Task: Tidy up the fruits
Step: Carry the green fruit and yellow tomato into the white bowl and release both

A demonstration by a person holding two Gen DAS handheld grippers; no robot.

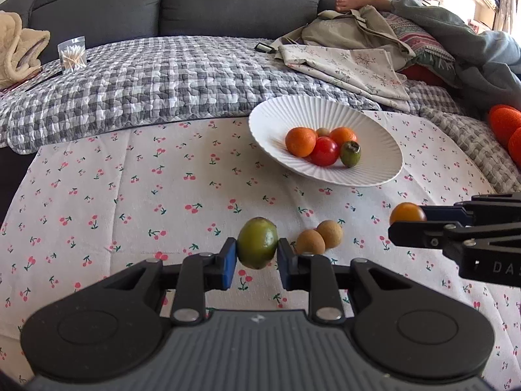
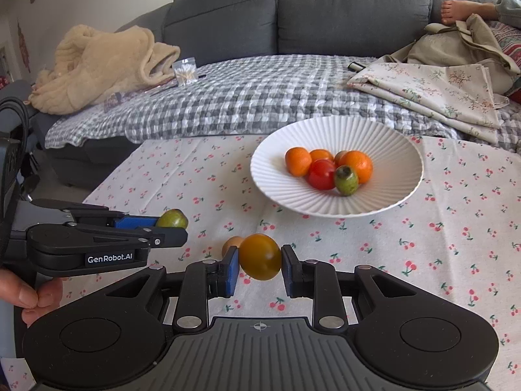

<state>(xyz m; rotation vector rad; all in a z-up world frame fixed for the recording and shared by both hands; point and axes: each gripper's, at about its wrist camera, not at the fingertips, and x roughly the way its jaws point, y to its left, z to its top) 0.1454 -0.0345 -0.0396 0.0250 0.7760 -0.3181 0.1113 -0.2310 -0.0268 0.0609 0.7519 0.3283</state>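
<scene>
While the left gripper (image 1: 257, 257) pinches a green fruit (image 1: 257, 242) and the right gripper (image 2: 260, 268) an orange tomato (image 2: 260, 256) above the cherry-print cloth (image 1: 130, 195) before a grey sofa (image 1: 195, 0), only the right view shows a thumb (image 2: 24, 293).

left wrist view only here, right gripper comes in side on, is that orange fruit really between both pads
Observer: Yes. In the right wrist view the yellow-orange fruit sits squarely between both pads of the right gripper, which is closed on it.
Operator: ok and the plate, i count two oranges in it
Observer: There are three. A third orange fruit shows behind the red tomato in the white plate.
</scene>
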